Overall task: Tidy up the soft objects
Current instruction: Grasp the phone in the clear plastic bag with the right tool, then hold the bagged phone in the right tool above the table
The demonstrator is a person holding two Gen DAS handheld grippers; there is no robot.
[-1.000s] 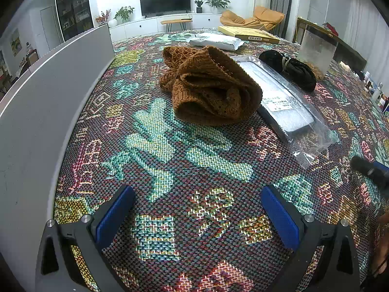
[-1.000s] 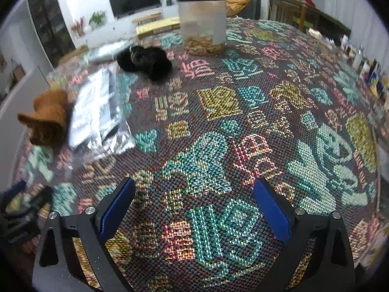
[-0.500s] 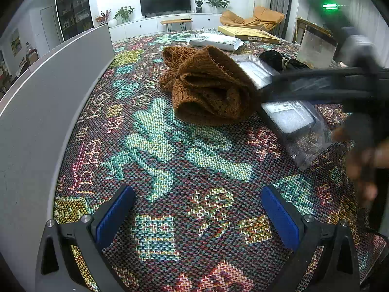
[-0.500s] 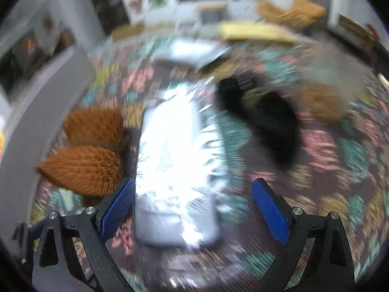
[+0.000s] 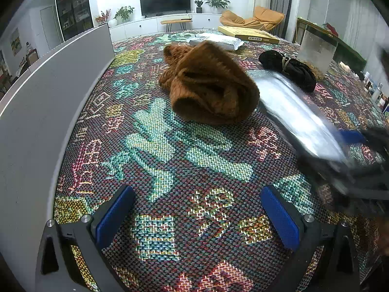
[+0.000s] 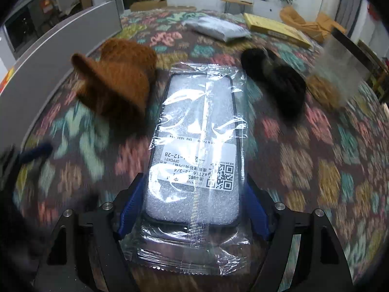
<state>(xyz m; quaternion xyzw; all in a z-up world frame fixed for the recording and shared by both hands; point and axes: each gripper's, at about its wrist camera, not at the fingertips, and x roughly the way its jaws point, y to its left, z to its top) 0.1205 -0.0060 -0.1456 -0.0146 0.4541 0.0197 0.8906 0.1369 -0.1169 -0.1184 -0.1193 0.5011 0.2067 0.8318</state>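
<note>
- Living-room surroundings frame a wide woven cloth (image 5: 150, 131) with bright block patterns that covers the whole work surface; a grey partition (image 5: 48, 85) runs along its left edge.
- Largest of the soft things is the brown knitted bundle (image 5: 209, 85), slumped in loose folds near the middle of the cloth. It looks light and floppy, so a pinch on a thick fold near the top would likely hold better than one on a thin edge.
- Next is the plastic-wrapped phone case (image 6: 197, 146), the piece in hand. It lies just right of the brown knit, with its near end between the fingers of the right gripper (image 6: 194, 209). The blue pads are closed against its two long sides.
- Judging by looks, the case is light and somewhat flexible, and the crinkled film is slippery. Gripping across the firm rim of the case, not the loose film tail, seems the safer hold.
- A black fabric bundle (image 6: 277, 85) sits beyond it to the right, apart from the case; it looks soft and compact, and a pinch across its middle should do.
- Behind that stands a clear container (image 5: 316, 53).
- The left gripper (image 5: 197, 216) hovers over bare cloth with its fingers spread wide and nothing between them.
</note>
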